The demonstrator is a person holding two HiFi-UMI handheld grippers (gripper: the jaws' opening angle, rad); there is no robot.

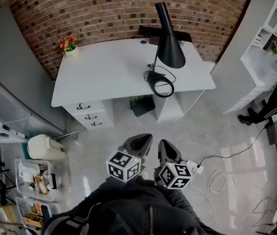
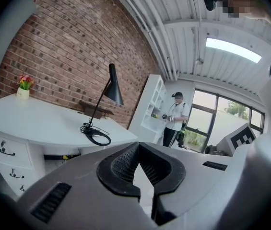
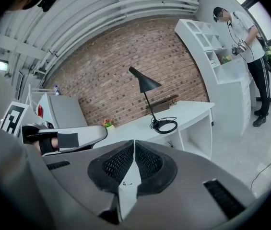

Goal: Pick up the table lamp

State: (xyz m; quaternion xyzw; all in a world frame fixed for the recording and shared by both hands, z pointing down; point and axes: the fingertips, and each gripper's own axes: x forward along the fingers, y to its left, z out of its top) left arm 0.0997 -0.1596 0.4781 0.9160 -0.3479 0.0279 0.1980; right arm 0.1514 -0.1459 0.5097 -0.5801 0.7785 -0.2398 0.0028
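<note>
A black table lamp with a cone shade, thin stem and ring base stands near the right end of the white desk, its cord coiled by the base. It also shows in the left gripper view as the lamp and in the right gripper view as the lamp. My left gripper and right gripper are side by side over the floor, well short of the desk. Both are shut with nothing between the jaws, as seen at the left gripper and the right gripper.
A small flower pot sits at the desk's far left corner; drawers hang under its left side. A white shelf unit and a standing person are to the right. Cables lie on the floor; carts stand on the left.
</note>
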